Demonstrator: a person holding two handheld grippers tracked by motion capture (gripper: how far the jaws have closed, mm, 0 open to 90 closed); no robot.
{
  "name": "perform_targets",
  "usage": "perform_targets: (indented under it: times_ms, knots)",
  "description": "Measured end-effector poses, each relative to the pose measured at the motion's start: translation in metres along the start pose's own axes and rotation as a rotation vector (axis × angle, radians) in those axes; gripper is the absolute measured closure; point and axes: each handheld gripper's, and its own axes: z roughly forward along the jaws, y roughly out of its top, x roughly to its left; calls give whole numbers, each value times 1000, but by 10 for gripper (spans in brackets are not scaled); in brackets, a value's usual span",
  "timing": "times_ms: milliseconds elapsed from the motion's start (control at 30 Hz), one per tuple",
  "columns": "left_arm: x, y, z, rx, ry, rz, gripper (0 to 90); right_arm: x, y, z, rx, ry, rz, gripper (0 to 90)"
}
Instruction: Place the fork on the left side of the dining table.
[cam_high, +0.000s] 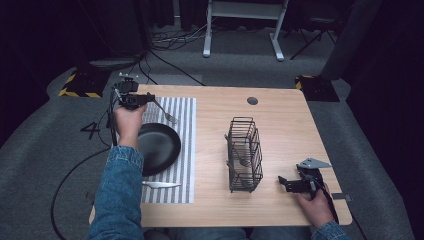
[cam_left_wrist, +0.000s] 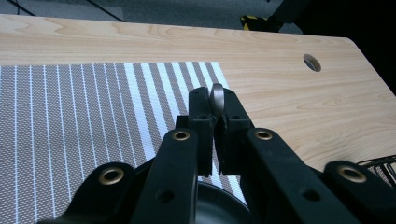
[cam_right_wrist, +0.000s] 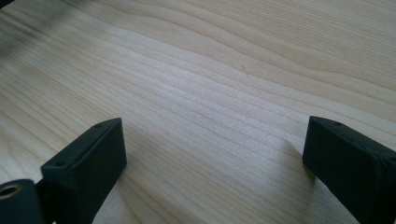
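Observation:
My left gripper (cam_high: 149, 99) hovers over the far part of the striped placemat (cam_high: 184, 131), shut on the handle of a metal fork (cam_high: 165, 113) whose tines point down and to the right. In the left gripper view the rounded handle end of the fork (cam_left_wrist: 217, 95) sticks up between the closed pads of the left gripper (cam_left_wrist: 215, 111). A black plate (cam_high: 160, 146) lies on the mat just below the fork. Near the table's front right, my right gripper (cam_high: 285, 182) rests open, and in its own view the right gripper (cam_right_wrist: 215, 149) has only bare wood between its jaws.
A black wire basket (cam_high: 244, 152) with utensils inside stands mid-table, left of the right gripper. A knife (cam_high: 160, 185) lies on the mat's near end. A cable hole (cam_high: 252, 100) sits in the far tabletop. Desk legs and cables are on the floor beyond.

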Motion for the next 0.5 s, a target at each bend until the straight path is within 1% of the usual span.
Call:
perform_targets:
  times_ms: [167, 267, 400, 467, 500]
  knots:
    - [0, -2, 5, 5, -7, -8, 862, 0, 0, 0, 0, -1, 0, 60]
    - [-1, -2, 8, 0, -4, -22, 862, 0, 0, 0, 0, 0, 0, 60]
    - [1, -2, 8, 6, -3, -19, 858, 0, 0, 0, 0, 0, 0, 60]
    - [3, -2, 8, 6, 21, -16, 845, 0, 0, 0, 0, -1, 1, 60]
    - [4, -2, 8, 6, 23, -19, 829, 0, 0, 0, 0, -1, 0, 60]
